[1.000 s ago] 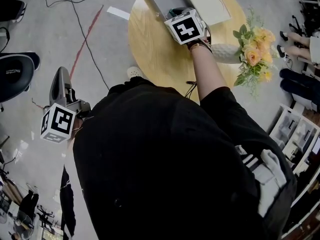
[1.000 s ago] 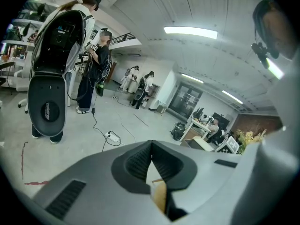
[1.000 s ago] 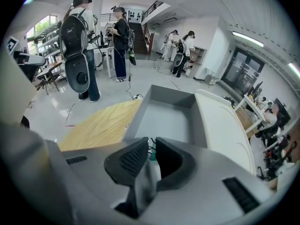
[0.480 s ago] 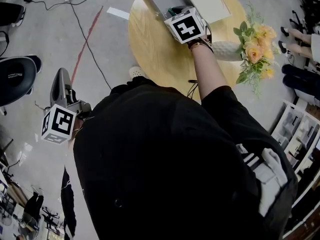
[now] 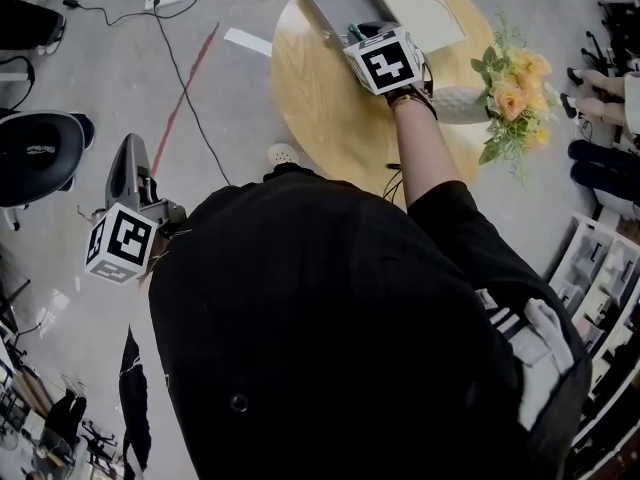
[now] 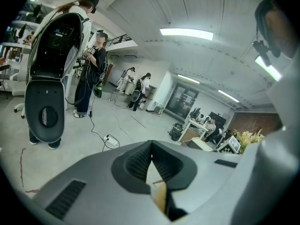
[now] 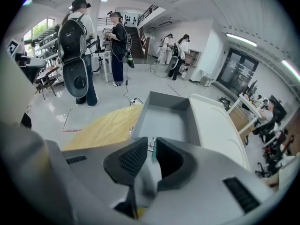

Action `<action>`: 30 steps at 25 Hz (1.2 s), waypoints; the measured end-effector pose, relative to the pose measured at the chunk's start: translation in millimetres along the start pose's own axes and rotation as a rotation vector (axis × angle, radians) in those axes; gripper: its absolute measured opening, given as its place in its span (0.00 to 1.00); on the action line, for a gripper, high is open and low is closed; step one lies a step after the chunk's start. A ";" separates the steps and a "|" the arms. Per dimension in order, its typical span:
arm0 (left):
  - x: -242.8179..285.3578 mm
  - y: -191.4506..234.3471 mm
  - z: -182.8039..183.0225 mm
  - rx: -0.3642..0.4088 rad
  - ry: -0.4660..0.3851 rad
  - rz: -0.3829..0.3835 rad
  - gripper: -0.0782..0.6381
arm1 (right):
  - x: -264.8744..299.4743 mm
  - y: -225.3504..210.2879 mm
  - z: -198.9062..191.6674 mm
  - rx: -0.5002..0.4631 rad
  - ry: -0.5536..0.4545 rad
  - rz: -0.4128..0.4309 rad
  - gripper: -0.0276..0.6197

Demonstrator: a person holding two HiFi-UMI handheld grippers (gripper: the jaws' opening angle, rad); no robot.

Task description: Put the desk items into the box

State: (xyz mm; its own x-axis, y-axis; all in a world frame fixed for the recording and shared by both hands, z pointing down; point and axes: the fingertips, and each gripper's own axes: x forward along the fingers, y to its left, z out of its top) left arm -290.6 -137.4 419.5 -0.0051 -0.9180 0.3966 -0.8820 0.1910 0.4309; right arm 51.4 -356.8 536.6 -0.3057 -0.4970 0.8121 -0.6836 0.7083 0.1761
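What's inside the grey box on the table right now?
The grey box shows only bare grey floor. The right gripper, fingers shut on a thin teal item, covers its near edge, so that part is unseen.

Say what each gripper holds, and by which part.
The right gripper pinches a small teal clip with wire loop by its body; left gripper holds nothing.

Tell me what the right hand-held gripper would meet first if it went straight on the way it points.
The right hand-held gripper, shut on a small green item, points into the open grey box; it would likely meet the box's floor first, though depth is unclear.
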 end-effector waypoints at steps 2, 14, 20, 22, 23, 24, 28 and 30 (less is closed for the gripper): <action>-3.0 0.9 5.1 0.002 -0.011 -0.019 0.12 | -10.0 0.2 1.1 0.017 -0.002 -0.030 0.14; -33.0 9.0 5.7 -0.011 0.011 -0.118 0.12 | -73.8 71.5 -12.3 0.520 -0.108 0.052 0.05; -42.3 0.3 14.2 0.007 -0.010 -0.180 0.12 | -92.0 119.6 26.5 0.589 -0.239 0.130 0.05; -45.9 1.9 20.1 0.008 -0.026 -0.189 0.12 | -102.4 137.4 49.9 0.559 -0.302 0.160 0.05; -48.0 3.2 22.8 0.009 -0.032 -0.191 0.12 | -108.1 147.0 62.0 0.538 -0.336 0.176 0.05; -50.3 4.8 25.2 0.012 -0.037 -0.194 0.12 | -113.9 157.2 73.6 0.518 -0.370 0.195 0.05; -61.5 12.5 30.9 0.014 -0.051 -0.199 0.12 | -134.2 193.9 107.2 0.457 -0.465 0.251 0.05; -65.3 15.6 32.0 0.015 -0.055 -0.201 0.12 | -141.3 206.1 118.2 0.433 -0.494 0.263 0.05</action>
State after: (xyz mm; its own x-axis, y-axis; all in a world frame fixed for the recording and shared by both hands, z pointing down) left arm -319.1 -85.6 374.4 0.1464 -0.9549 0.2583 -0.8746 -0.0029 0.4849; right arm -124.7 -199.8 392.4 -0.6920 -0.5788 0.4315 -0.7164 0.6242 -0.3115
